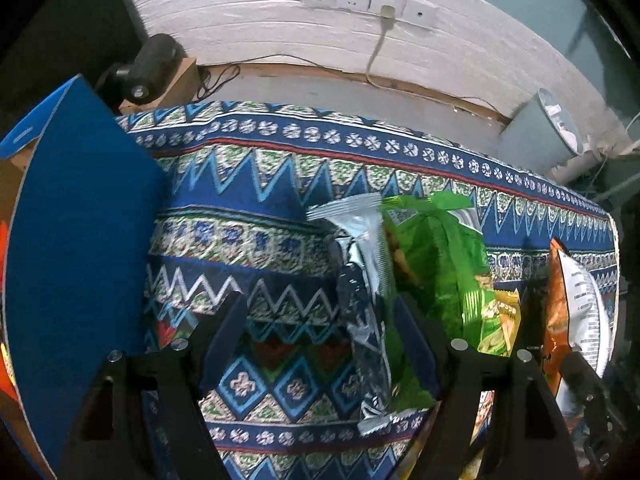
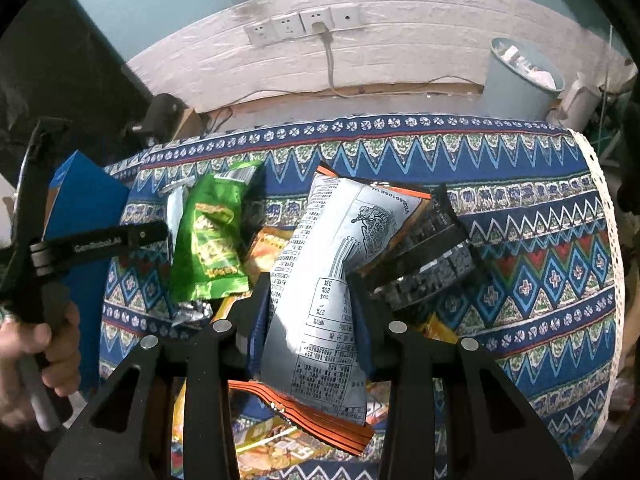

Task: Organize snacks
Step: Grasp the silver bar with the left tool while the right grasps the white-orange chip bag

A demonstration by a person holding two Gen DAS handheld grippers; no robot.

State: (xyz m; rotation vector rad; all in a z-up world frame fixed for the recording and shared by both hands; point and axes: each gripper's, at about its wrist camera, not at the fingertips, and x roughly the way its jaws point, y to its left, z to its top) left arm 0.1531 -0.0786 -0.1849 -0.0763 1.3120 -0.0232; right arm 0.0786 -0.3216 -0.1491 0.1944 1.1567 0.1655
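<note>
My right gripper (image 2: 310, 300) is shut on a puffy orange-and-white chip bag (image 2: 320, 280), back side up, held above the patterned tablecloth (image 2: 520, 240). That bag also shows at the right edge of the left wrist view (image 1: 576, 312). My left gripper (image 1: 320, 320) is open over the cloth; a silver snack pack (image 1: 368, 300) lies just inside its right finger (image 1: 412, 332), with a green snack bag (image 1: 440, 260) beside it. The green bag (image 2: 212, 240) and silver pack (image 2: 174, 208) also show in the right wrist view. A black snack bag (image 2: 432, 256) and yellow packs (image 2: 268, 248) lie under the chip bag.
A blue box (image 1: 80, 240) stands at the table's left, with an open flap. The left hand-held gripper (image 2: 60, 252) and hand show at the left. A grey bin (image 2: 520, 80), wall sockets (image 2: 304, 24) and cables lie beyond the table's far edge.
</note>
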